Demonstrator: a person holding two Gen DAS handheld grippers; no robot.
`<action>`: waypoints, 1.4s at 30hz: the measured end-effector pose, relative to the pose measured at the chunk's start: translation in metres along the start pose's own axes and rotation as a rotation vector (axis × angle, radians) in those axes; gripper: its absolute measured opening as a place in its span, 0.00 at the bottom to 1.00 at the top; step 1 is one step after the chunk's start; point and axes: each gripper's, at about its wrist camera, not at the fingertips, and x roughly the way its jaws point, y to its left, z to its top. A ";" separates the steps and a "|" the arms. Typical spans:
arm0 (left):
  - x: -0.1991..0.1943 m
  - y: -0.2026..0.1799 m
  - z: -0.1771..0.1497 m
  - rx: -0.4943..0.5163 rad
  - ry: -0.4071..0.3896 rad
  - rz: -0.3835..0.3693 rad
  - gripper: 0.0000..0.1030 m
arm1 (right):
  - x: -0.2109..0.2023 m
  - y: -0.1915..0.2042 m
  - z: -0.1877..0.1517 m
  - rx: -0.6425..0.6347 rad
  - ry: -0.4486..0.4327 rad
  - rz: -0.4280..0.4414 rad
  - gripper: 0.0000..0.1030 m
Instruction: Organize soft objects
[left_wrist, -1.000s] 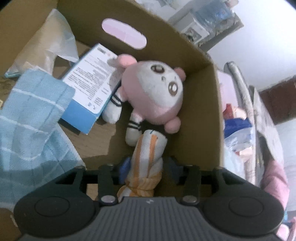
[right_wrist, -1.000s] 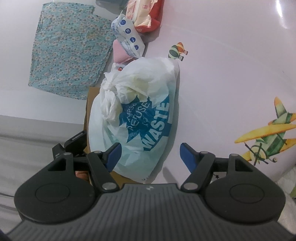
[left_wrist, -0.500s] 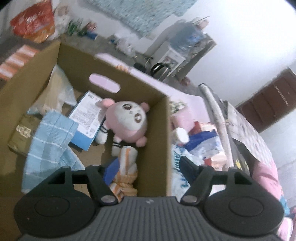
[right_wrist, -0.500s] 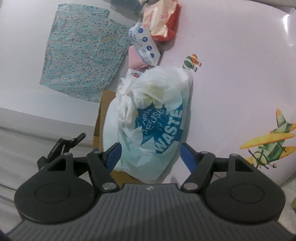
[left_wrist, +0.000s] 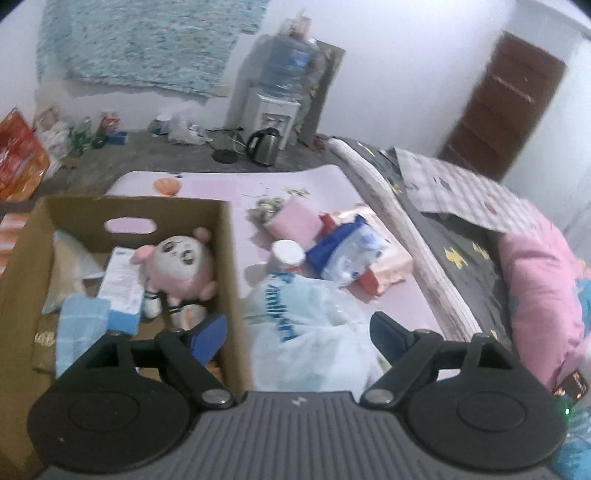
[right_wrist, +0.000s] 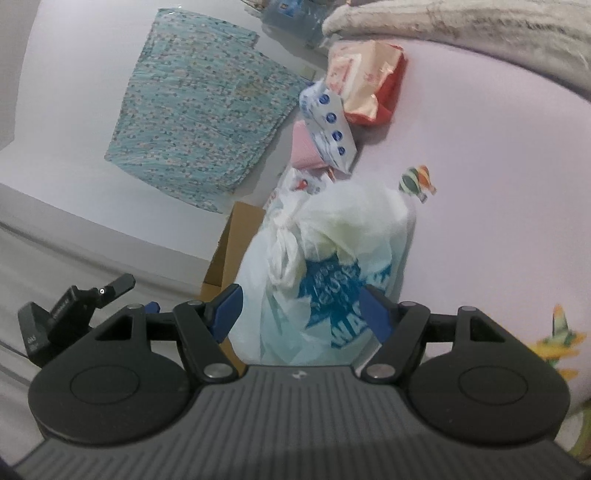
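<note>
Cardboard box (left_wrist: 229, 258) hides plush toy (left_wrist: 181, 269) legs; both grippers' fingers wide apart, empty, left just opening.

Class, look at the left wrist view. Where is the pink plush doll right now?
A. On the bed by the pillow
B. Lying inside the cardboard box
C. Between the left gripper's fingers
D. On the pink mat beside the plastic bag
B: the doll lies inside the box, next to a blue cloth, and the left gripper is open and empty.
</note>
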 end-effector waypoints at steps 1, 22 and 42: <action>0.005 -0.008 0.004 0.013 0.011 0.002 0.84 | 0.001 0.001 0.005 -0.011 -0.006 0.002 0.68; 0.200 -0.145 0.035 0.663 0.090 0.159 0.84 | 0.105 0.024 0.213 -0.129 0.011 -0.040 0.68; 0.317 -0.140 0.060 0.597 0.197 0.220 0.89 | 0.210 -0.020 0.265 0.004 0.269 0.047 0.68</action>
